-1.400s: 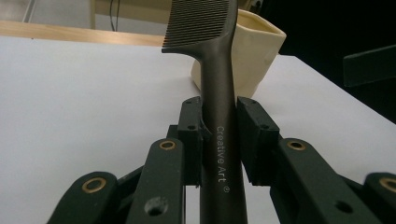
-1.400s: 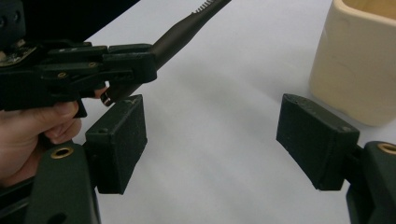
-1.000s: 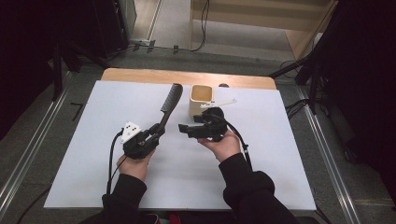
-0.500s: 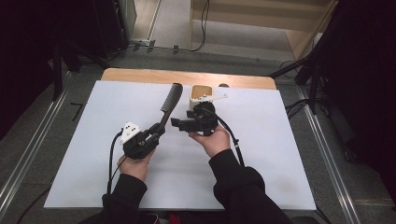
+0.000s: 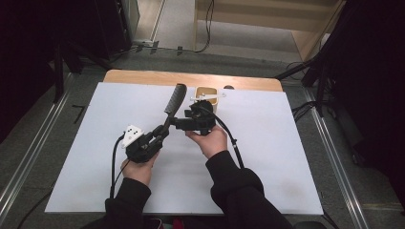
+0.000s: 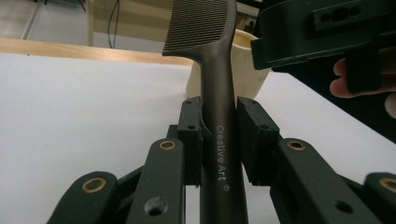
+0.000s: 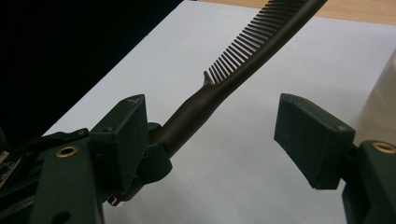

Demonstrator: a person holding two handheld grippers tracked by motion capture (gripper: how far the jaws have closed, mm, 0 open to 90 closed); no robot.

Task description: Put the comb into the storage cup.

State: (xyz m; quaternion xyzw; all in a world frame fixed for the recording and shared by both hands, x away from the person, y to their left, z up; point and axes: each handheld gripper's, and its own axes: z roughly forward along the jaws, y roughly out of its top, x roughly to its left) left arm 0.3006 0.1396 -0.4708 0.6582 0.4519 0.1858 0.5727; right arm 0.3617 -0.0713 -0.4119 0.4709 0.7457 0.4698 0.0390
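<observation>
The left tongs (image 5: 160,135) are clamped on the handle of a dark comb (image 5: 173,102), which slants up and away toward the far side of the bench (image 5: 95,143). In the left gripper view the two pads press the handle (image 6: 219,135) from both sides, with "Creative Art" printed along it; the comb's upper end is cut off by the top edge of that view. The right tongs (image 5: 179,125) stand wide just right of the handle, and their jaws have just been closing a little; in the right gripper view the comb (image 7: 224,86) passes between the two pads without touching either, its far teeth running out of the frame. A cream cup (image 5: 208,95) stands on the far part of the bench, partly hidden behind the right gripper. A small white thing across its rim is too small to make out.
</observation>
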